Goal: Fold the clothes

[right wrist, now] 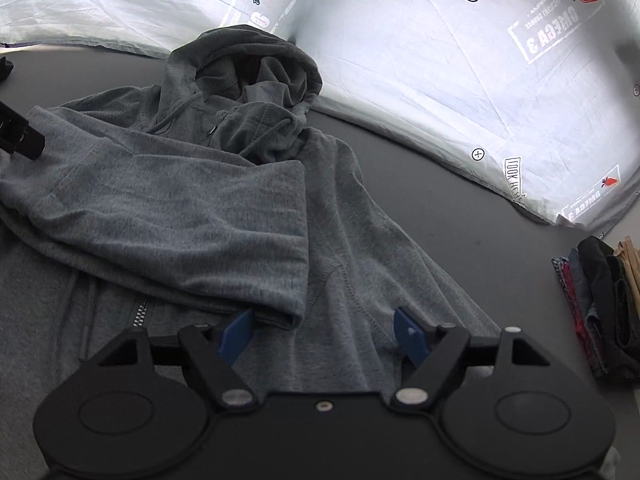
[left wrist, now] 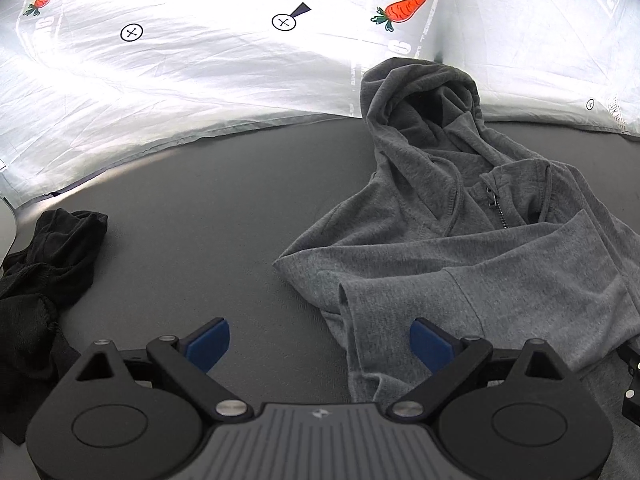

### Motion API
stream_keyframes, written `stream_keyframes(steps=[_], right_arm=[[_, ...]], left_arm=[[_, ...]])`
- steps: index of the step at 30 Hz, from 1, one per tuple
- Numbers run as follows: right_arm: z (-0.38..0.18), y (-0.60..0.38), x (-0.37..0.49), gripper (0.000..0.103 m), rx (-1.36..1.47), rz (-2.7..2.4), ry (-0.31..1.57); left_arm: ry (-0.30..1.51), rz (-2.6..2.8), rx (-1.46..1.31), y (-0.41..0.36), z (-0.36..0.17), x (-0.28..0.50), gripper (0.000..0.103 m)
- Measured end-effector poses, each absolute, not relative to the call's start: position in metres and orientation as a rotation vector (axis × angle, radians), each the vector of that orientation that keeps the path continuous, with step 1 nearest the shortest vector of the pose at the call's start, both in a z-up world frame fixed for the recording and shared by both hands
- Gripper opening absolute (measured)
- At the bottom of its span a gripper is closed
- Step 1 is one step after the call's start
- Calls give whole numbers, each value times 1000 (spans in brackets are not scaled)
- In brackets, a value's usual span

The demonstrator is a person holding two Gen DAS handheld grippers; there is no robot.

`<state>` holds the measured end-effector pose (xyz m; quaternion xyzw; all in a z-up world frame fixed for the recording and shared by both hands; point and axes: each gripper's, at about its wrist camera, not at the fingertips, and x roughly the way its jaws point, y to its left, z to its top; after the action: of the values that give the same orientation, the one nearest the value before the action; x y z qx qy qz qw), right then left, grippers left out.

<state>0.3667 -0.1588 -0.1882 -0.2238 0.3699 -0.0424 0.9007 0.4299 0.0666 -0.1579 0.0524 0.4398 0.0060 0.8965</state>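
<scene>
A grey zip hoodie (left wrist: 500, 264) lies face up on the dark grey table (left wrist: 208, 208), hood toward the back. One sleeve (right wrist: 192, 216) is folded across its chest, with the cuff (right wrist: 294, 314) at the near right. My left gripper (left wrist: 319, 344) is open at the hoodie's left edge, and a sleeve end (left wrist: 360, 340) lies just inside its right blue pad (left wrist: 430, 344). My right gripper (right wrist: 323, 338) is open low over the hoodie's right side, its left pad (right wrist: 236, 336) next to the folded cuff. Nothing is clamped in either one.
A crumpled black garment (left wrist: 44, 280) lies at the table's left. A stack of folded clothes (right wrist: 600, 304) sits at the right edge. A white sheet printed with carrots (left wrist: 180, 72) rises behind the table. Part of the other gripper (right wrist: 20, 132) shows at the left of the right wrist view.
</scene>
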Motion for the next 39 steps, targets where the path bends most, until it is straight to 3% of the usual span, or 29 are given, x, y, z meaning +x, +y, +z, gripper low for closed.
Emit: stream_keyframes(steps=[3, 10, 15, 29, 39], right_arm=[[-195, -154, 375, 87, -523, -107, 737], [-189, -159, 368, 88, -601, -213, 661], [-199, -178, 366, 97, -577, -215, 684], [-135, -214, 326, 98, -159, -116, 739], [-145, -205, 315, 98, -275, -82, 785]], left_arm=[[953, 45, 86, 77, -173, 431, 97], [961, 74, 15, 88, -184, 431, 103], [941, 63, 12, 88, -187, 429, 103], [907, -67, 15, 52, -140, 380, 103], [919, -135, 60, 14, -147, 371, 103]])
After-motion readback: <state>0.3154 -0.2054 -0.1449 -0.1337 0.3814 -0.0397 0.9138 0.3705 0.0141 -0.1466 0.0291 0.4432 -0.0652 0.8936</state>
